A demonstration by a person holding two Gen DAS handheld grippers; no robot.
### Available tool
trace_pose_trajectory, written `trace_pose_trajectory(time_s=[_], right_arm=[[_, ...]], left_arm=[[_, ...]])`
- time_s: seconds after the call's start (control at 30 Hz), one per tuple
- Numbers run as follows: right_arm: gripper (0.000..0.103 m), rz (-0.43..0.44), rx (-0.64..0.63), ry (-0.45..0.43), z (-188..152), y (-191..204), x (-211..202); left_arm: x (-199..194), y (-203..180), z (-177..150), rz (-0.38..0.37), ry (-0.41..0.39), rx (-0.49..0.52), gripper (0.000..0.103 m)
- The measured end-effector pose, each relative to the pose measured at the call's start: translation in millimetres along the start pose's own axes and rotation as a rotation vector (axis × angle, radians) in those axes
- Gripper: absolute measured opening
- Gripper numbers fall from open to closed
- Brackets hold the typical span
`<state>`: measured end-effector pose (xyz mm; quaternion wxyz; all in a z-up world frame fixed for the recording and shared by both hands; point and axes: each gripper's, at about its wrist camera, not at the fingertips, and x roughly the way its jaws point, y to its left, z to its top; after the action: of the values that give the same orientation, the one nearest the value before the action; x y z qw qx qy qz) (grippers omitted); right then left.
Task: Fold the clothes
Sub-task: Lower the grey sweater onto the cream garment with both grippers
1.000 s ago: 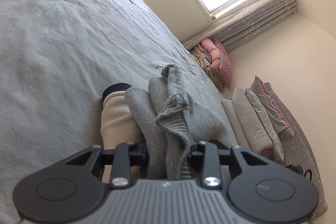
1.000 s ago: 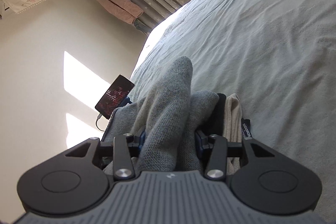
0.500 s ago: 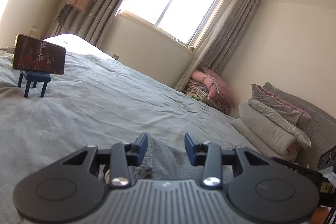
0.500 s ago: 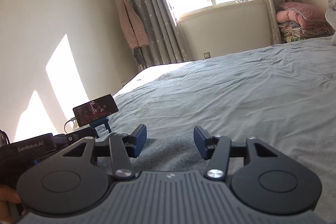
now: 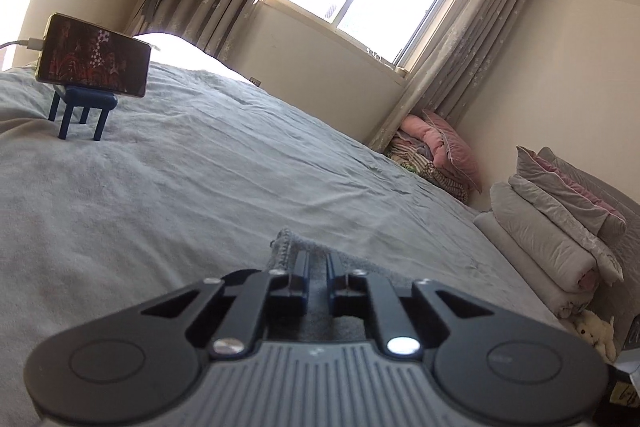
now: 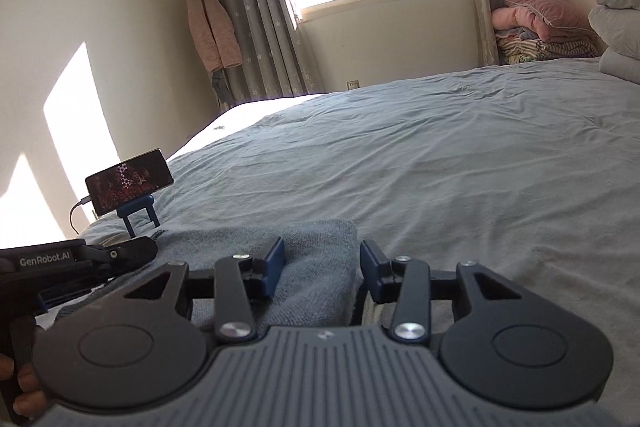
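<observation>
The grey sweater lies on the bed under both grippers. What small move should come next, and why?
Probably lift both grippers clear and check the fold. The grey sweater lies flat on the bed. The right gripper stands open over its edge, and the left gripper, which has just been closing, shows only a narrow gap above the cloth.

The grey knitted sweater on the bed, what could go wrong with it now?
The left gripper has just been closing, with a narrow gap left over the grey knitted sweater; it might pinch only a loose edge, which could slip. The right gripper has also been closing but stands open over the sweater's corner, so the fold could come undone. The black phone on its blue stand stands close and might get knocked.
</observation>
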<state>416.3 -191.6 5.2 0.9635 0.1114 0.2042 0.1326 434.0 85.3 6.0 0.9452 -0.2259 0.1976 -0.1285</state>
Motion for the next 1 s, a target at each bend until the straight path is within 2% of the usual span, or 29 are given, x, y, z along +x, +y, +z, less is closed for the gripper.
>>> trace_pose_trajectory(time_s=[0.13, 0.23, 0.4, 0.47, 0.57, 0.63, 0.77, 0.87, 1.0], right_arm=[[0.044, 0.054, -0.044, -0.075, 2.9, 17.5, -27.8], [0.044, 0.075, -0.091, -0.094, -4.1, 29.4, -37.5], [0.044, 0.032, -0.141, -0.054, -30.4, 23.4, -28.1], [0.047, 0.045, -0.109, -0.049, -32.7, 15.6, -28.0], [0.05, 0.06, -0.072, -0.047, -27.8, 11.9, -34.5], [0.05, 0.057, -0.066, -0.049, -23.2, 14.0, -43.4], [0.054, 0.024, -0.032, -0.023, -21.9, 19.4, -62.7], [0.054, -0.01, -0.014, 0.023, -23.0, 22.9, -72.2], [0.057, -0.052, -0.007, 0.078, -23.6, 26.4, -86.6]], left_arm=[[-22.9, -12.3, -9.0, -0.04, -0.031, 0.094, 0.016], [-30.2, -18.8, -23.4, -0.065, -0.03, 0.162, 0.016], [-30.0, -12.1, -52.0, -0.071, -0.028, 0.236, 0.017], [-33.7, -12.5, -57.9, -0.07, -0.049, 0.257, 0.017], [-40.4, -21.9, -53.1, -0.043, -0.053, 0.26, 0.021], [-47.5, -29.5, -48.5, -0.022, -0.049, 0.262, 0.029], [-62.8, -40.0, -44.8, 0.022, 0.006, 0.217, 0.03], [-73.7, -48.5, -44.0, 0.102, 0.065, 0.171, 0.033], [-88.1, -62.6, -47.3, 0.238, 0.15, 0.161, 0.045]])
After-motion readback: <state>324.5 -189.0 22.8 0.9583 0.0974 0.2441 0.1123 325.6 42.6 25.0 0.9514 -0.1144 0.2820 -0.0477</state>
